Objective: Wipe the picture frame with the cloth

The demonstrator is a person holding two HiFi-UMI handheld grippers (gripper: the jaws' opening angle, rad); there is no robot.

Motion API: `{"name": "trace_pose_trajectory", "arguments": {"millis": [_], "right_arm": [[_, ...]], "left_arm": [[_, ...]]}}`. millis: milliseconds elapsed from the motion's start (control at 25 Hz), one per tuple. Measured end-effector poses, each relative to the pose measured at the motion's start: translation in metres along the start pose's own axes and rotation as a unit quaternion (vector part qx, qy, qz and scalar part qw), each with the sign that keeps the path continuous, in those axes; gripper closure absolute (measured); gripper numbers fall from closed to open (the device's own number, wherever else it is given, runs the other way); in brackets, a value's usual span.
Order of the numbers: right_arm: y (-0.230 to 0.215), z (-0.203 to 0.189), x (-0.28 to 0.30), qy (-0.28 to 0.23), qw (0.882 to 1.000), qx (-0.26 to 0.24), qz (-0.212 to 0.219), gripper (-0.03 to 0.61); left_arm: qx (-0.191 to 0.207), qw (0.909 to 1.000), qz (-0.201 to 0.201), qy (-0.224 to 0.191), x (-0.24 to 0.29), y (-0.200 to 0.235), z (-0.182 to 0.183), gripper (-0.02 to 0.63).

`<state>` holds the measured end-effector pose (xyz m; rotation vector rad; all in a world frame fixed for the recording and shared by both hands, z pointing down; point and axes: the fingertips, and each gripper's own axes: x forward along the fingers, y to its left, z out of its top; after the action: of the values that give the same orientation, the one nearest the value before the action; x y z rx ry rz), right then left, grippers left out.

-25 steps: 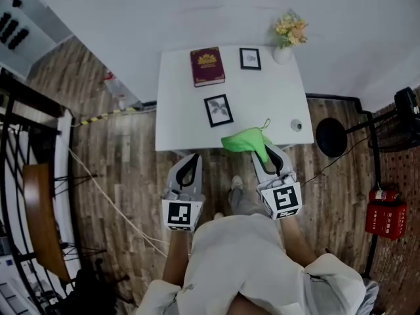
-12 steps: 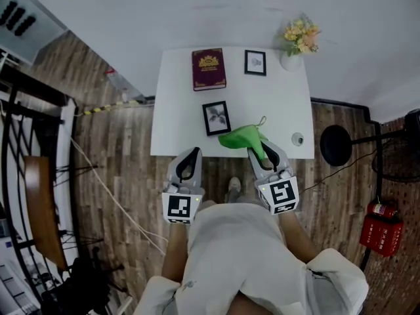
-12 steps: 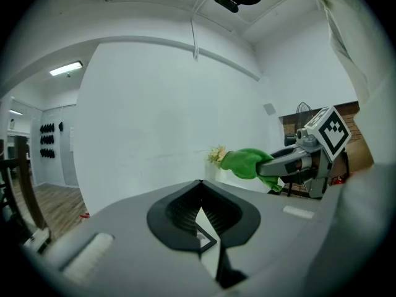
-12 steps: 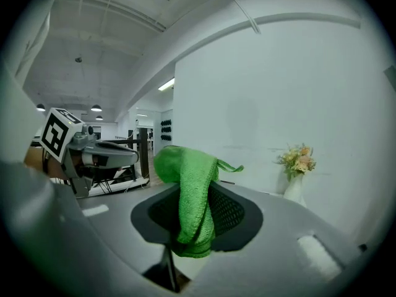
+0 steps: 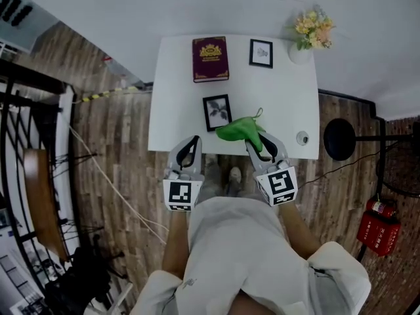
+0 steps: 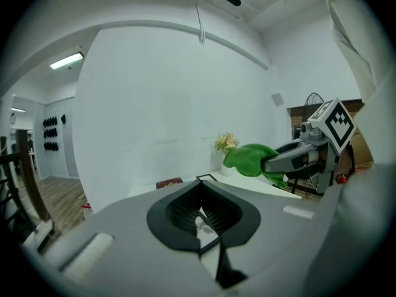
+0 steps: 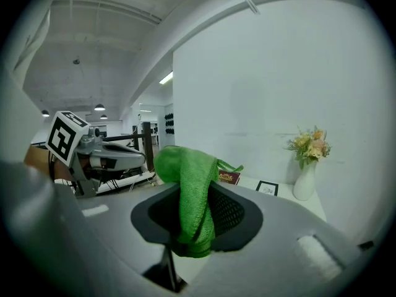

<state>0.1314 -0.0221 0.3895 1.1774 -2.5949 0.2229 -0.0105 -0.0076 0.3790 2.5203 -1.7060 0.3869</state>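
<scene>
A black picture frame (image 5: pixel 217 112) lies flat near the front of the white table (image 5: pixel 177 110). A second small frame (image 5: pixel 260 53) lies at the back. My right gripper (image 5: pixel 261 143) is shut on a green cloth (image 5: pixel 239 129); the cloth hangs over the table's front part, just right of the near frame. In the right gripper view the cloth (image 7: pixel 192 190) drapes out between the jaws of my right gripper (image 7: pixel 195 218). My left gripper (image 5: pixel 189 155) is at the table's front edge, shut and empty. The near frame shows small beyond my left gripper (image 6: pixel 201 218).
A dark red book (image 5: pixel 210 59) lies at the table's back left, and a white vase of flowers (image 5: pixel 310 35) stands at the back right corner. A small round object (image 5: pixel 302 137) sits near the front right corner. A black round stand base (image 5: pixel 339 138) is on the floor to the right.
Both grippers and the person have come closer to the table. The cloth has moved from off the front edge to over the table beside the near frame.
</scene>
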Motion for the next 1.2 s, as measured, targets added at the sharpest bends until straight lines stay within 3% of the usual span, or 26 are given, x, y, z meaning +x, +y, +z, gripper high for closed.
{"name": "trace_pose_trajectory", "arguments": {"millis": [280,680,880,1200], "right_arm": [[-0.005,-0.018,0.039,0.030,0.999,0.008,-0.009,0.479],[-0.014,-0.044,0.099,0.084,0.995,0.029,-0.049,0.479],[-0.016,-0.063,0.118,0.119,0.990,0.040,-0.064,0.479],[-0.011,-0.089,0.149,0.163,0.983,0.045,-0.068,0.479]], "left_arm": [[-0.009,0.9992,-0.027,0.030,0.031,0.019,-0.037,0.594],[-0.020,0.9915,-0.104,0.075,0.080,0.040,-0.092,0.594],[-0.016,0.9818,-0.152,0.113,0.099,0.036,-0.126,0.594],[-0.010,0.9584,-0.218,0.184,0.117,0.022,-0.183,0.594]]}}
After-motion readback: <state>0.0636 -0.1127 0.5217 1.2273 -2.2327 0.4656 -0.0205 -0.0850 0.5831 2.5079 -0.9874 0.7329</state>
